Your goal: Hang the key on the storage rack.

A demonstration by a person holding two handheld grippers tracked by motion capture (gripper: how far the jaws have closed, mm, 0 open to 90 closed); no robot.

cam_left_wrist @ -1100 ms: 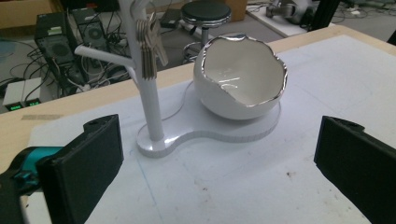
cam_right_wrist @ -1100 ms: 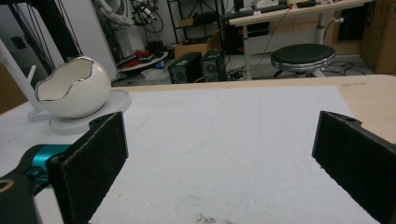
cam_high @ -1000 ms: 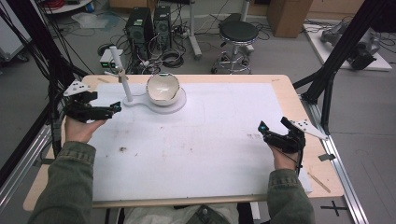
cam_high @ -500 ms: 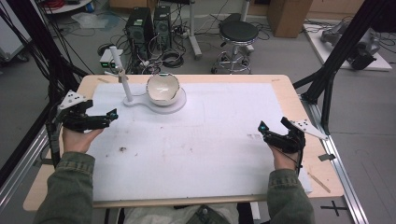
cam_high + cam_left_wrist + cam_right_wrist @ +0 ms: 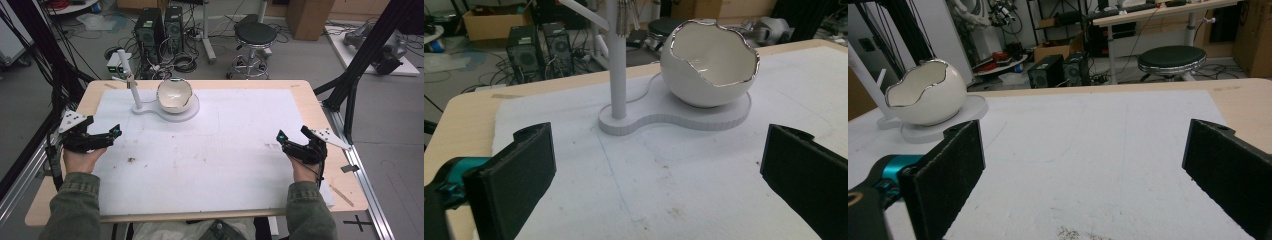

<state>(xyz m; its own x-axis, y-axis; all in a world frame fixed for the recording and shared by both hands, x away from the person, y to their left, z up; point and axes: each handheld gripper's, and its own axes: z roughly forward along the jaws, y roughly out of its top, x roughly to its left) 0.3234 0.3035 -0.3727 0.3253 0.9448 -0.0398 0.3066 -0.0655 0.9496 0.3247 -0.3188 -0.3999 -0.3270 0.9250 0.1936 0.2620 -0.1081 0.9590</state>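
1. At about eight o'clock on the counter (image 5: 320,95), the left hand-held gripper (image 5: 113,134) is hovering over the white mat (image 5: 235,150) with its jaws spread wide and nothing between them; its own view is looking straight at the stand.
2. At about four o'clock, the right hand-held gripper (image 5: 290,139) is likewise gaping wide and gripping nothing, well apart from everything else.
3. Farther off, near eleven o'clock, the egg-shaped bowl (image 5: 174,94) is sitting on the round end of a white stand (image 5: 172,111), with a thin upright post (image 5: 131,86) rising just beside it at the bowl's nine o'clock.
4. Judging from this, the left hand-held gripper is lining up for a reach toward the bowl. The bowl looks glossy and rounded, so flat pads may be slipping off it if they close below its widest part.
5. The jagged metallic rim (image 5: 724,42) looks brittle; pinching there could chip it.
6. A wide approach could be knocking the post and dragging the whole stand.
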